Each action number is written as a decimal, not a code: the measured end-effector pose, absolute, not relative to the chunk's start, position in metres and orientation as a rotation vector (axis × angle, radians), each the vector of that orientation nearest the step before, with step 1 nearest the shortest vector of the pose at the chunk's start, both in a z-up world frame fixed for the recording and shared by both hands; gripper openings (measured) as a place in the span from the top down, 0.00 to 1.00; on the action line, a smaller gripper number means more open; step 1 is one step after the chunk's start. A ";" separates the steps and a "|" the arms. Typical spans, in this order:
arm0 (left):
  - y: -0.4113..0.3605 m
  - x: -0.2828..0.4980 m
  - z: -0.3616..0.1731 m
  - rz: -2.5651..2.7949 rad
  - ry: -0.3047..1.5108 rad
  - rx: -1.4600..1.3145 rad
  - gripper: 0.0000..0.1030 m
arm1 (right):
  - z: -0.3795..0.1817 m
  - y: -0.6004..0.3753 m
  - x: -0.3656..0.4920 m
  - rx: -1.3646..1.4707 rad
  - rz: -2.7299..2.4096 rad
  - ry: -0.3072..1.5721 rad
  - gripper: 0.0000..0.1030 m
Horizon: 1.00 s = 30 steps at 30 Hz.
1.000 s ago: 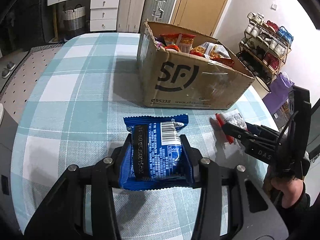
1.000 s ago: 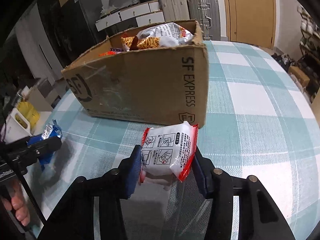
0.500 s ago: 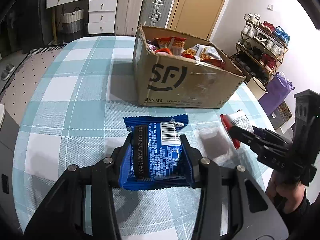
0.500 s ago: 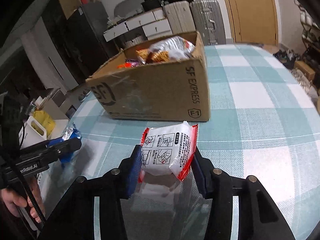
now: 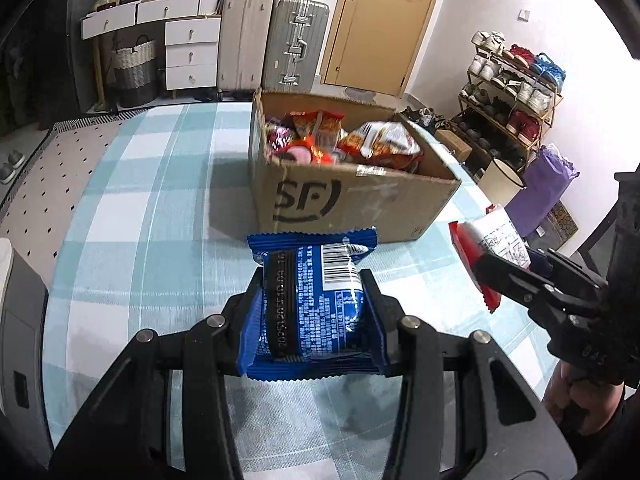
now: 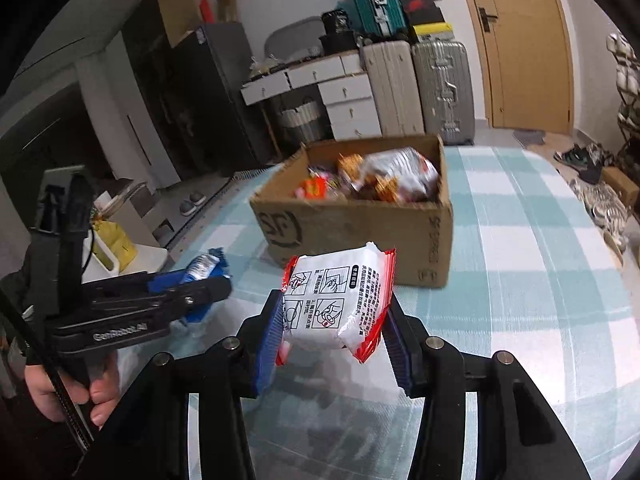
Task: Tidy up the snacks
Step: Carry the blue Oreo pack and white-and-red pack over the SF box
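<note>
My left gripper (image 5: 314,300) is shut on a blue snack packet (image 5: 316,304) and holds it above the checked tablecloth, in front of the open cardboard box (image 5: 352,200). The box holds several red and orange snack bags (image 5: 348,144). My right gripper (image 6: 332,320) is shut on a white and red snack packet (image 6: 340,300), also lifted in front of the box (image 6: 360,232). In the left wrist view the right gripper (image 5: 480,264) is at the right with its packet (image 5: 492,236). In the right wrist view the left gripper (image 6: 208,284) is at the left with the blue packet (image 6: 204,266).
The table with a teal and white checked cloth (image 5: 152,208) carries the box near its far side. Behind are suitcases (image 5: 296,44), white drawers (image 5: 188,52), a door (image 5: 384,24) and a shoe rack (image 5: 516,92). A yellow and white container (image 6: 112,244) stands off the table's left.
Both grippers have risen with their packets, so the box's contents show more from above. The right gripper has come higher and closer beside the left one.
</note>
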State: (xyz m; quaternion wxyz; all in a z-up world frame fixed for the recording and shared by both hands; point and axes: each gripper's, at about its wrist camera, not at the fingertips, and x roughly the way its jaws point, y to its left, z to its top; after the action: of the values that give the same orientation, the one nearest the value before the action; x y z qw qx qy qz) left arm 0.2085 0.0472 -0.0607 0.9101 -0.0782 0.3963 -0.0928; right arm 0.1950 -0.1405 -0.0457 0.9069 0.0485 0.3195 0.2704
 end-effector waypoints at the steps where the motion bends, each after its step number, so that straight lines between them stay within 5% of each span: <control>1: 0.047 0.210 -0.057 -0.192 0.814 -0.159 0.60 | -0.042 -0.140 0.195 0.098 0.561 0.654 0.54; 30: 0.030 0.334 0.007 -0.254 0.839 -0.097 0.60 | 0.033 -0.134 0.297 0.131 0.624 0.635 0.54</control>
State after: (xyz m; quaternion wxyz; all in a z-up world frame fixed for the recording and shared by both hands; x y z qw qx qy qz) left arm 0.3343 0.0305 0.0069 0.9044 -0.0467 0.4059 -0.1231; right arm 0.2970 -0.1338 0.0328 0.9005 0.0634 0.3067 0.3017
